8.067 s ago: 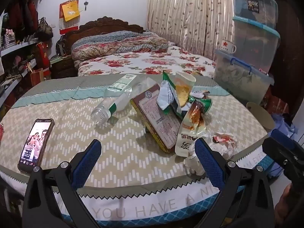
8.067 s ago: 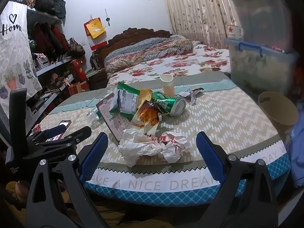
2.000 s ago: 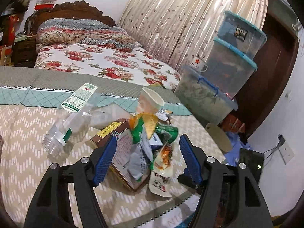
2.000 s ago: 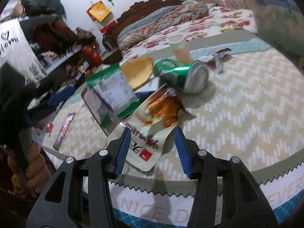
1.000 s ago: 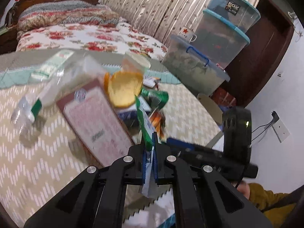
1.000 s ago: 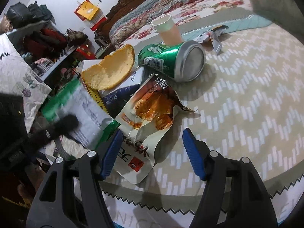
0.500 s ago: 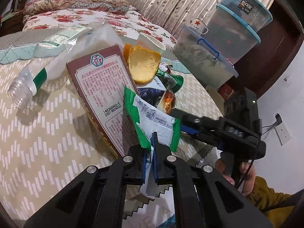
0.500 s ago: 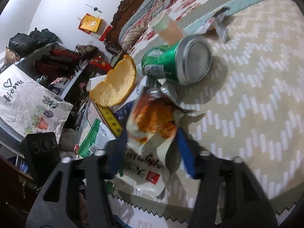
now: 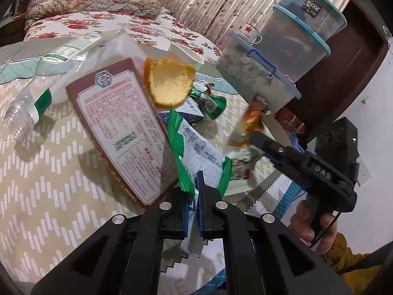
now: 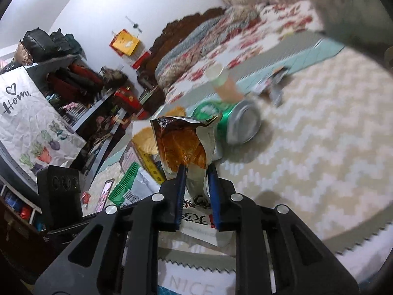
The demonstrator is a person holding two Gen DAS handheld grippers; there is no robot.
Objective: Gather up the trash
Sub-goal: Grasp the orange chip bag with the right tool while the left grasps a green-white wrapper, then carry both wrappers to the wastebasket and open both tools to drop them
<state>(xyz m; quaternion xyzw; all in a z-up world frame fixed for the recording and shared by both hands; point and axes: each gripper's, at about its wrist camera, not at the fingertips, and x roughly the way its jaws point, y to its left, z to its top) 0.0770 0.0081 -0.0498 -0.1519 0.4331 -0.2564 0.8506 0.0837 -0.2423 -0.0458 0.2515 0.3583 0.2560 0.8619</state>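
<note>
While motion blur smears most of the right wrist view, the right gripper (image 10: 196, 169) at lower centre has just been closing its jaws and now pinches an orange snack bag (image 10: 183, 145); the bag's lower part is hidden behind the fingers. Behind it a green can (image 10: 235, 123) lies on its side, soft-edged, with a paper cup (image 10: 224, 83) beyond. In the left wrist view, the left gripper (image 9: 194, 184) at bottom centre is clenched on a green-and-white wrapper (image 9: 199, 150), whose tail hangs out of sight below the jaws. A brown box (image 9: 120, 127) leans left of it, an orange peel (image 9: 170, 84) partly covering its top corner. At upper left a clear bottle (image 9: 46, 81) lies on the tablecloth (image 9: 44, 172).
</note>
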